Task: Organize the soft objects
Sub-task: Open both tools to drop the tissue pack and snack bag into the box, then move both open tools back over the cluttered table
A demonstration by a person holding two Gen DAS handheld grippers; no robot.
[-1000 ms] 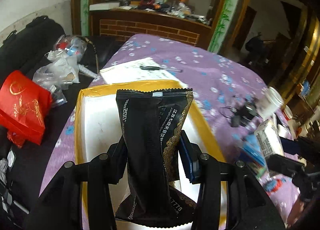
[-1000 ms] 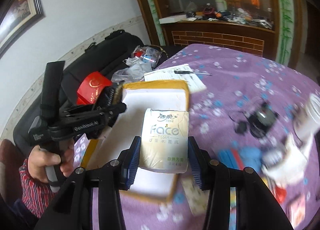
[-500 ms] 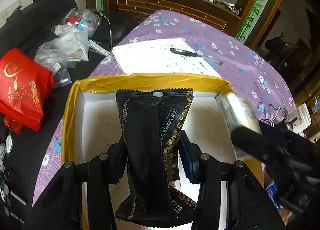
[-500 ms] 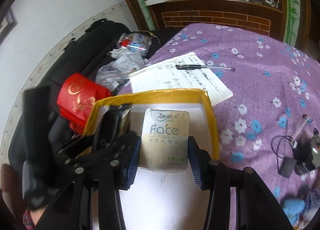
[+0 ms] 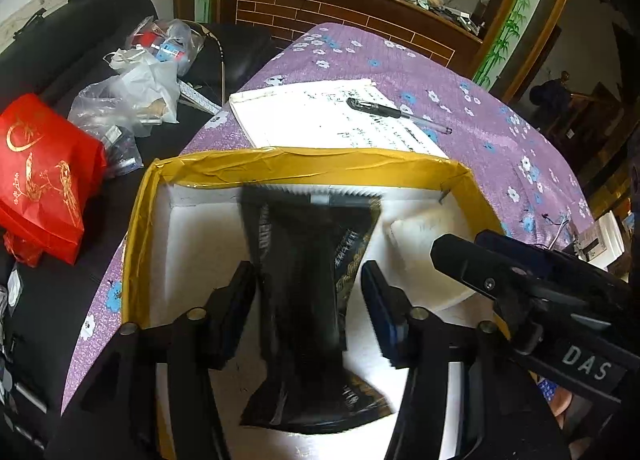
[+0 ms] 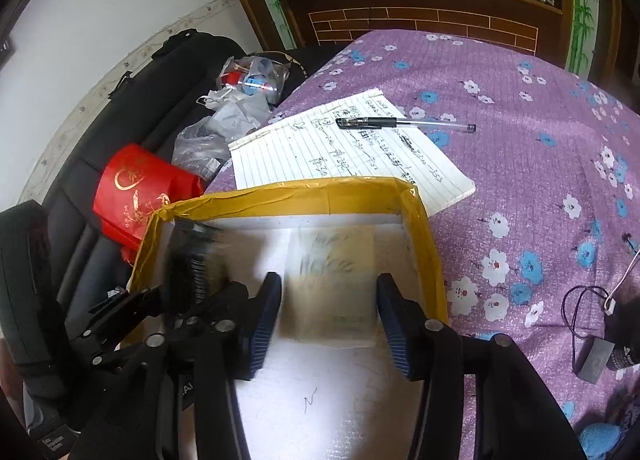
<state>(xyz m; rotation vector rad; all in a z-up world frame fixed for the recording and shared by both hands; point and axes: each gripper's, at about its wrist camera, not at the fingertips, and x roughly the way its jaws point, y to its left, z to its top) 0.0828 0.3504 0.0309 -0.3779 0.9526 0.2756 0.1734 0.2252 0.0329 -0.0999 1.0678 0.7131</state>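
Over the foam box, both my claws have just been opening, so black pack and tissue pack drop inside, toward twelve o'clock.

Purple flowered tablecloth over a table, with things spread across it.
Bearing a yellow-taped box with white foam walls at the near side; just behind it, touching its far rim, a lined notepad with handwriting; across the pad's far corner, a black pen. At the right edge, a small dark device on a black cord.
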